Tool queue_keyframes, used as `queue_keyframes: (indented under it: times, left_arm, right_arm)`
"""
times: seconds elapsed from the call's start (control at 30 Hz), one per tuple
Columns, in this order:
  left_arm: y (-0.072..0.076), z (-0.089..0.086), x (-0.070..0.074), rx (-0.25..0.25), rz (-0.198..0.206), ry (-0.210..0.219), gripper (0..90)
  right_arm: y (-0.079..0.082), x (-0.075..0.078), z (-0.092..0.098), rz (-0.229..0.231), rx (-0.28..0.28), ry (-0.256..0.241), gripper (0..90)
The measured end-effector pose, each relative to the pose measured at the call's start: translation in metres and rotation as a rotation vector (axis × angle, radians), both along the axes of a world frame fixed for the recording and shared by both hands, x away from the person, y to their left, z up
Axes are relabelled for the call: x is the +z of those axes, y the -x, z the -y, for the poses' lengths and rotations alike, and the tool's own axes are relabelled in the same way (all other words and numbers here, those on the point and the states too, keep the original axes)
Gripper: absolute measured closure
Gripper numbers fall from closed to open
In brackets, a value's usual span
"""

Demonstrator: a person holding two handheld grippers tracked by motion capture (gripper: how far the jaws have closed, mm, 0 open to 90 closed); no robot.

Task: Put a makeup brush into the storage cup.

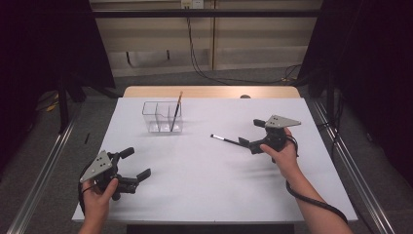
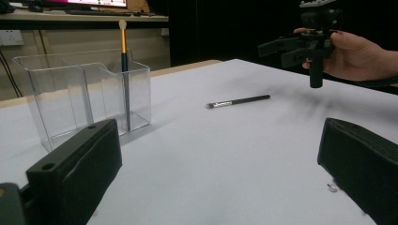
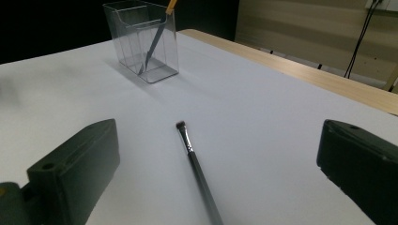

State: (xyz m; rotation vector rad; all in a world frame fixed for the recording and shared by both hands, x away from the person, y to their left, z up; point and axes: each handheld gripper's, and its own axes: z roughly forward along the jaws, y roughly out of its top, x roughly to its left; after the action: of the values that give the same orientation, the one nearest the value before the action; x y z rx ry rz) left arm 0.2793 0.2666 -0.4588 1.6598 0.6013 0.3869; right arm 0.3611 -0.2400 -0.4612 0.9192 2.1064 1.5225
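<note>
The right gripper (image 3: 216, 154) hangs over the white table (image 3: 281, 122) with its two black jaws spread wide at the lower corners of the right gripper view, and the black brush (image 3: 197, 173) lies flat between them at lower centre, bristles pointing up the frame. It looks light, thin and stiff, apt to roll; the mid-handle seems the best place to pinch. The clear organizer (image 1: 162, 117) stands upper left of centre, a gold-handled brush (image 1: 175, 111) leaning inside. The left gripper (image 1: 131, 165) waits open at lower left
</note>
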Motion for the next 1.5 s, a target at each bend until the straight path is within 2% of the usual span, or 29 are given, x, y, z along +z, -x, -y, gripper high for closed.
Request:
queue_keyframes:
  times: [0.37, 0.57, 0.73, 0.9, 1.03, 1.1, 1.2, 1.33, 1.4, 1.5]
  left_arm:
    - [0.0, 0.001, 0.0, -0.002, 0.002, -0.001, 0.0]
    - [0.0, 0.001, 0.0, -0.004, 0.003, -0.004, 0.0]
    - [0.0, 0.001, 0.0, -0.004, 0.004, -0.003, 0.0]
    - [0.0, 0.001, 0.0, -0.001, 0.003, 0.003, 0.0]
    - [0.0, 0.0, 0.0, -0.001, 0.006, -0.009, 0.0]
    - [0.0, 0.0, 0.0, -0.001, 0.007, -0.009, 0.0]
    - [0.0, 0.0, 0.0, -0.001, 0.006, -0.003, 0.0]
    - [0.0, -0.001, 0.0, 0.001, 0.001, -0.004, 0.0]
    - [0.0, -0.001, -0.001, -0.002, 0.001, 0.0, 0.0]
    - [0.0, -0.001, 0.0, -0.001, 0.0, 0.002, 0.0]
  right_arm:
    - [-0.011, -0.004, -0.001, -0.037, 0.0, 0.041, 0.0]
    - [-0.017, -0.004, -0.004, -0.098, -0.004, 0.075, 0.0]
    - [-0.023, -0.003, -0.008, -0.158, -0.001, 0.151, 0.0]
    - [-0.028, -0.002, -0.011, -0.21, 0.001, 0.188, 0.0]
    - [-0.031, -0.001, -0.016, -0.231, -0.006, 0.237, 0.0]
    - [-0.033, -0.001, -0.019, -0.251, -0.005, 0.278, 0.0]
    - [-0.037, -0.002, -0.021, -0.282, -0.008, 0.3, 0.3]
    - [-0.04, -0.001, -0.021, -0.33, -0.012, 0.306, 3.0]
    - [-0.042, 0.0, -0.022, -0.339, -0.008, 0.327, 5.6]
    - [-0.043, 0.0, -0.022, -0.363, 0.016, 0.355, 14.6]
